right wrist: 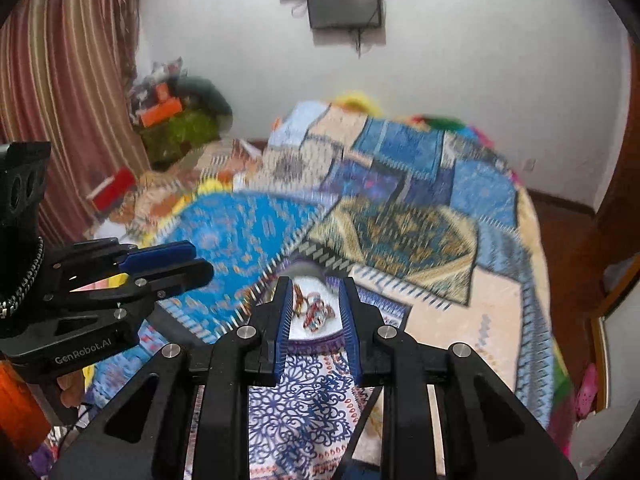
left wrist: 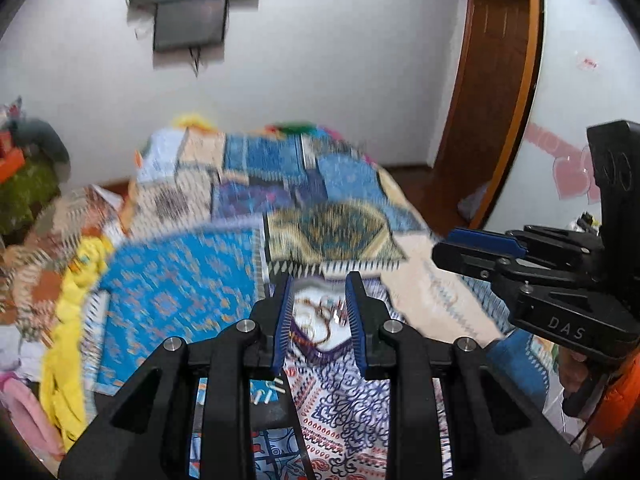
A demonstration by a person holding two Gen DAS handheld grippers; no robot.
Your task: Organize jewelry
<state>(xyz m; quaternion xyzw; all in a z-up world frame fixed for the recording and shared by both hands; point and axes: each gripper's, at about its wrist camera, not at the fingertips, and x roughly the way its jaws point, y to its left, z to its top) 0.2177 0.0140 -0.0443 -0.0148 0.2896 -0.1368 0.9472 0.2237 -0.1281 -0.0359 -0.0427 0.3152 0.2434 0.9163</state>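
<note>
While the jewelry (right wrist: 314, 312) lies in a tangled little heap on a white dish (right wrist: 320, 330) with a purple rim, set on the patterned cloth (right wrist: 304, 400) that covers the bed, both tools hang above it and touch nothing. Beads and rings sit knotted together (too blurred to count or sort by eye), so my worry is that a pinch at one piece would drag its neighbours along, or tip the light dish and scatter everything into the busy quilt (left wrist: 180, 288), where small pieces would be hard to find. A hurried descent could cause just that. Each tool frames the heap between its blue pads: the left gripper (left wrist: 320, 320) stands with its jaws a modest way apart and empty, and the right gripper (right wrist: 314, 320) is likewise parted a little, with nothing in its grasp.
</note>
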